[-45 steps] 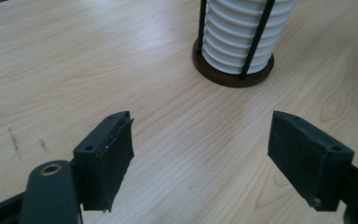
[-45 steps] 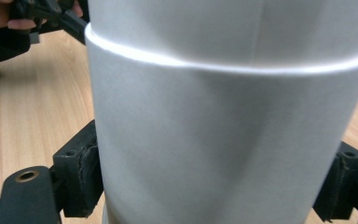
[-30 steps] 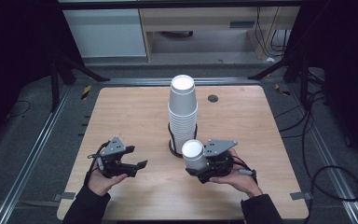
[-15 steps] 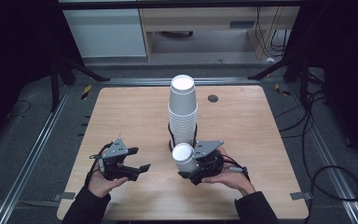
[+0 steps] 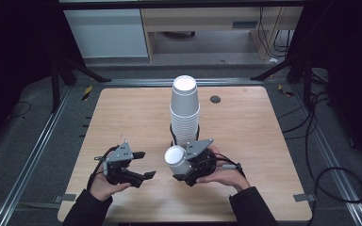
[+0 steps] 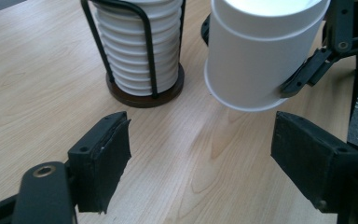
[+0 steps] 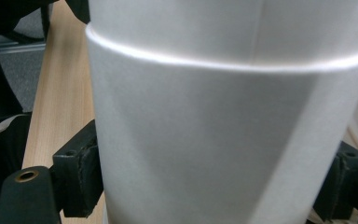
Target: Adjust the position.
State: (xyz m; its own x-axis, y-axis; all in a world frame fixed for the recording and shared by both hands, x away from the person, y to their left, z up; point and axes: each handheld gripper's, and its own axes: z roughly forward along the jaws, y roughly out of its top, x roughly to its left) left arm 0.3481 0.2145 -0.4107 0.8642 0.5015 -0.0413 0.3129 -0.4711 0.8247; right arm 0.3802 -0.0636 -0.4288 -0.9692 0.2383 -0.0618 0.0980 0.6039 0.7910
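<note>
- The left tool [image 5: 143, 165] sits low over the near left part of the bench [image 5: 122, 113], its pads spread with nothing between them. Its jaws have just been opening, which looks like readying to receive something.
- In the left gripper view the two dark pads [image 6: 107, 158] frame bare wood, and the cup [image 6: 261, 51] hangs just beyond them, tilted, base end down toward the bench.
- The likely step is a handover or a separating of cups, so the left tool does best to wait wide and level until the cup wall comes squarely between the pads.
- Close gently when it does: thin paper walls dent easily, and a crushed rim would jam in the stack later.
- Just behind the cup stands the stack of cups [image 5: 185, 113] in a black wire holder [image 6: 144, 88] on a round base, near the middle of the bench. Keep clear of the wires while moving across.
- The right tool [image 5: 188, 167] pinches the white cup [image 5: 175, 157] around its wall, lifted off the bench, just in front of the stack.
- In the right gripper view a faint ring crosses the cup wall [image 7: 228, 130]; it may be two cups nested, though I cannot tell for sure.
- The right tool should hold firm until the left has a steady grip, then let go slowly.
</note>
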